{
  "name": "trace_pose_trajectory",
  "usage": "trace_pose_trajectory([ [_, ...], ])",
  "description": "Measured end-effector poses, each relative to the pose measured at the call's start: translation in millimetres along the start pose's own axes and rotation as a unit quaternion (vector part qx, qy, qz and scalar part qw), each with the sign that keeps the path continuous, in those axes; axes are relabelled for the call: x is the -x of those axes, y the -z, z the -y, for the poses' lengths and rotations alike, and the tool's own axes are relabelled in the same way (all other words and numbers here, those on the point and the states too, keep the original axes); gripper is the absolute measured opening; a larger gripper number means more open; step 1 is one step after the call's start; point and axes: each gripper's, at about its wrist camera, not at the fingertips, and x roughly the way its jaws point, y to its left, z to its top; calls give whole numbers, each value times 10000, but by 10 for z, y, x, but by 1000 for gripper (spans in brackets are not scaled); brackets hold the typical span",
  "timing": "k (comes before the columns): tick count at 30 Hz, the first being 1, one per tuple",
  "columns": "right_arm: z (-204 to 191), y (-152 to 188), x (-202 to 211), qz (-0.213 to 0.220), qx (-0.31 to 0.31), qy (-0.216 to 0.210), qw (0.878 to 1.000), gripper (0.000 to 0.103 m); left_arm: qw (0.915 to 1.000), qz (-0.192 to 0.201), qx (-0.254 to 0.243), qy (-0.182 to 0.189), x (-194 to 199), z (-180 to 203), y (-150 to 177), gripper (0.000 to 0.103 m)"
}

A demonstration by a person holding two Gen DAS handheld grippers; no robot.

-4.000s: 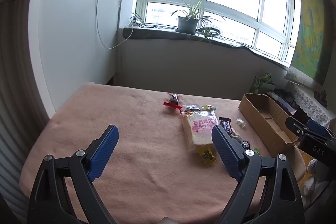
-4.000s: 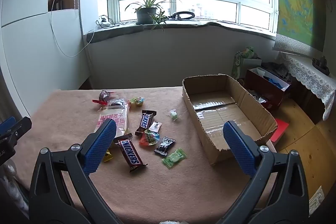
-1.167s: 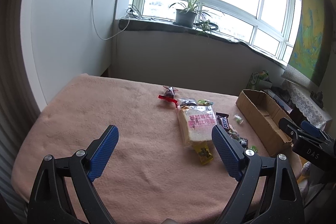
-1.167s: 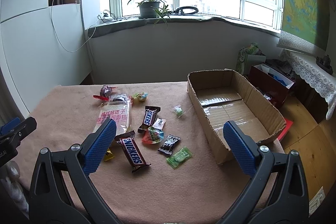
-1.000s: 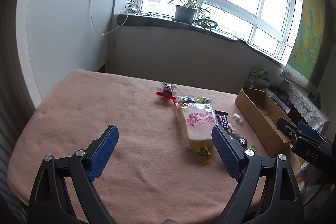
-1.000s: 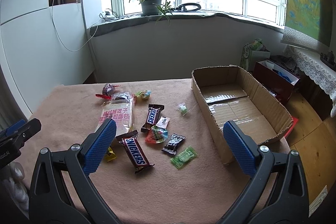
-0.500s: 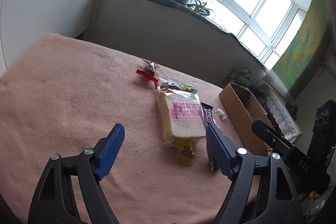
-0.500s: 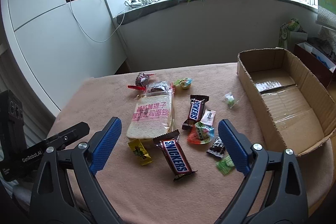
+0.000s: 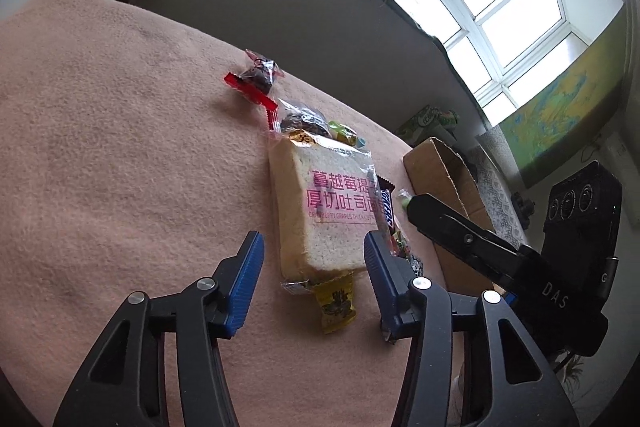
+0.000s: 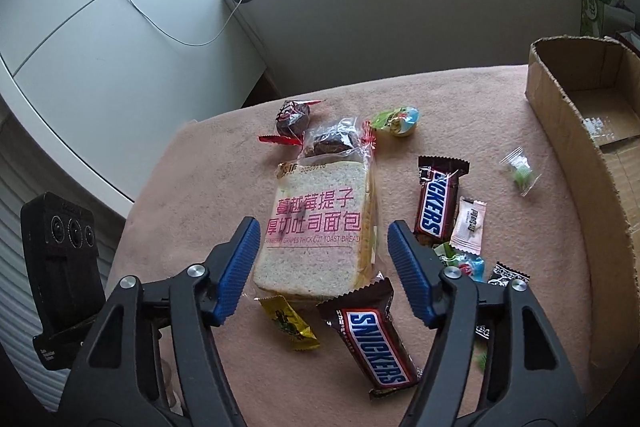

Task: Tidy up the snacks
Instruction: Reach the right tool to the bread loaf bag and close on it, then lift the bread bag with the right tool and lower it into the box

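A bag of sliced bread [image 10: 320,227] lies flat on a pink blanket [image 9: 120,155], with other snacks scattered close around it. Both grippers point down at the bread. The left gripper [image 9: 312,283] is closing, its blue pads either side of the bread's near end, not pressing it. The right gripper [image 10: 324,267] is closing too, part-open above the bread. A chocolate bar [image 10: 374,339] lies just in front of the bread. A cardboard box [image 10: 568,131] stands well to the bread's right.

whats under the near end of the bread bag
A yellow snack packet pokes out from under the bread bag; its far end is covered. The nearer Snickers bar touches the bag's corner. Anything else beneath is hidden.
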Motion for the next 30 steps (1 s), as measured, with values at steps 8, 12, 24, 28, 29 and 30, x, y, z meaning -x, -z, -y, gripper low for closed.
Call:
trace_pose_trajectory([
  [8,198,-51,-278,-386,-435,-385,9976,58,9997,-210,100,48,-187,-75,-36,38],
  [12,279,-58,-381,-518,-597,-415,9960,53,9996,-267,64,38,-252,-77,-35,34],
  [24,179,-96,-300,-451,-477,-618,9959,44,9995,-163,-223,-117,-228,38,-82,34],
  [28,113,-133,-171,-345,-396,-672,9964,44,9994,-9,-326,-138,-103,107,-107,34],
  [29,105,-130,-129,-307,-366,-671,9966,44,9993,19,-357,-142,-78,124,-109,34],
  [30,95,-138,-86,-269,-340,-673,9968,44,9991,56,-392,-141,-50,151,-107,34],
])
